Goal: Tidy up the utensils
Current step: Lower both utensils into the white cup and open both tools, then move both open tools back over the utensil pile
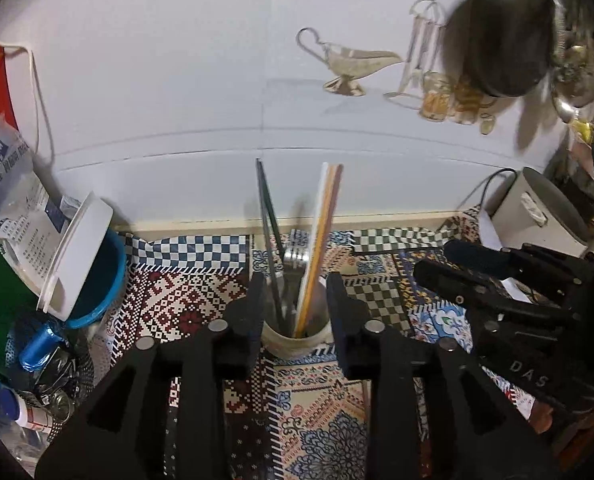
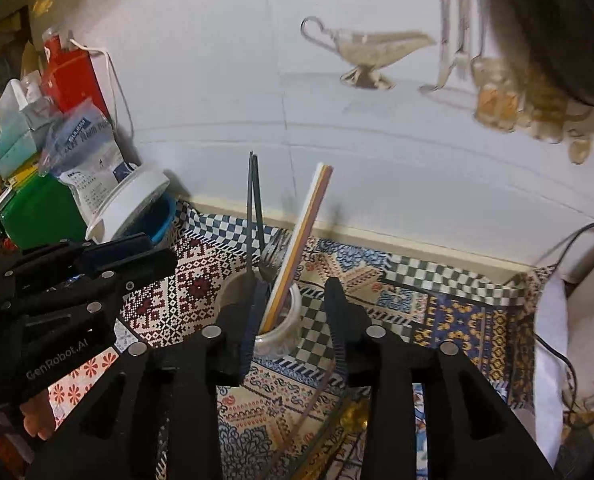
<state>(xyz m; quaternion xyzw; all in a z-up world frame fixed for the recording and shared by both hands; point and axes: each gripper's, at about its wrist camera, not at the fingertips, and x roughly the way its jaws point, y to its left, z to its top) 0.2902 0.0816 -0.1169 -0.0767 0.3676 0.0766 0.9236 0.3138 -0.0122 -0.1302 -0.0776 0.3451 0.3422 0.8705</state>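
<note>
Centre of both frames: a pale round cup [image 1: 297, 338] stands upright on the patterned tablecloth [image 1: 193, 300], holding dark chopsticks [image 1: 267, 216], light orange-and-white chopsticks [image 1: 323, 232] and a fork [image 2: 273, 250]. All lean slightly, tips up toward the white wall [image 1: 177, 80]. Left gripper [image 1: 297, 308]: jaws spread, cup seen in the gap between them, pads not pressing it. Right gripper [image 2: 289, 316]: jaws also spread, nothing pinched, cup sits by its left finger. Both point down at a slant, side by side. Blue bowl [image 1: 97, 280] at left edge.
</note>
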